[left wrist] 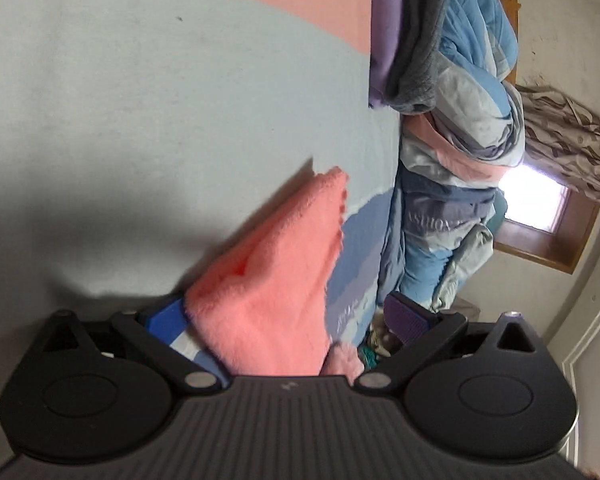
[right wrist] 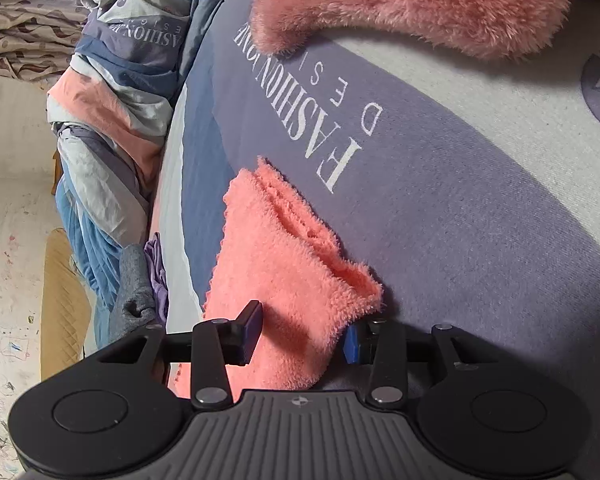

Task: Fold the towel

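A fluffy pink towel (left wrist: 276, 280) lies between the wide-apart fingers of my left gripper (left wrist: 288, 316). It rests against the blue finger (left wrist: 168, 318) and stays clear of the purple finger (left wrist: 408, 316). This gripper is open. In the right wrist view, my right gripper (right wrist: 303, 338) is shut on a bunched, layered part of the towel (right wrist: 284, 264), which fills the gap between the dark finger (right wrist: 251, 332) and the blue finger (right wrist: 353, 344). Another part of the pink towel (right wrist: 400, 4) hangs across the top of that view.
Under the towel is a bed sheet (left wrist: 140, 100) with grey, pink and blue patches and printed lettering (right wrist: 300, 120). A crumpled quilt (left wrist: 460, 152) and grey and purple clothes (left wrist: 412, 40) are piled along the bed's edge. Behind them are a window (left wrist: 536, 200) and a curtain (left wrist: 572, 136).
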`<state>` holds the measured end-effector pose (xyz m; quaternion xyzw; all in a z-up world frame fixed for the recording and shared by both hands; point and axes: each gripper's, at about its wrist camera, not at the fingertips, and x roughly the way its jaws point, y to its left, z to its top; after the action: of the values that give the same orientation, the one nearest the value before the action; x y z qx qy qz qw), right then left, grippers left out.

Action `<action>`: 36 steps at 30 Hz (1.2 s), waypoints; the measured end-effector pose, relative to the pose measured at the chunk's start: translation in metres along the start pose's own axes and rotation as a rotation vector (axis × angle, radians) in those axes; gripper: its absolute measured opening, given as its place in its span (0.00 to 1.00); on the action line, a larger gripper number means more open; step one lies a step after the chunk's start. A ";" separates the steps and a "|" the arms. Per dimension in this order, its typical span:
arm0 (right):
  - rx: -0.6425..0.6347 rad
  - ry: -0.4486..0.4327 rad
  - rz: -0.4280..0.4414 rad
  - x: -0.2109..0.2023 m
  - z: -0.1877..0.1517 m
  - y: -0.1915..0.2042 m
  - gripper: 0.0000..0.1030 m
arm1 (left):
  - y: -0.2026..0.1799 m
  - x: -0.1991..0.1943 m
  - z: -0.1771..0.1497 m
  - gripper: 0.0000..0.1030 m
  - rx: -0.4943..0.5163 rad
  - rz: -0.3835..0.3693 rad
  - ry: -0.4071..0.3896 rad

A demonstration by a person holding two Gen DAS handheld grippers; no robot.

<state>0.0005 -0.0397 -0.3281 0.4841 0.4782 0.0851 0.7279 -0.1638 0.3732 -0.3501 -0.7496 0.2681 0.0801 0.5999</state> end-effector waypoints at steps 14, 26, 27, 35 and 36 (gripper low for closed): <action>0.008 -0.009 0.002 -0.005 -0.003 -0.004 0.33 | -0.073 0.040 -0.022 0.11 0.278 0.448 -0.006; -0.028 -0.024 -0.033 -0.013 -0.003 0.003 0.33 | -0.167 0.101 -0.108 0.10 0.985 0.818 0.039; -0.044 -0.024 -0.043 -0.014 -0.003 0.005 0.33 | -0.172 0.103 -0.119 0.10 1.047 0.836 0.040; -0.111 -0.097 -0.074 -0.049 0.003 0.006 0.35 | -0.205 0.142 -0.214 0.10 1.476 0.802 0.119; -0.105 -0.112 -0.075 -0.055 0.004 0.004 0.35 | -0.205 0.149 -0.227 0.10 1.508 0.781 0.138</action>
<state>-0.0241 -0.0728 -0.2910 0.4307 0.4494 0.0554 0.7807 0.0185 0.1415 -0.1801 -0.0067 0.5251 0.0354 0.8503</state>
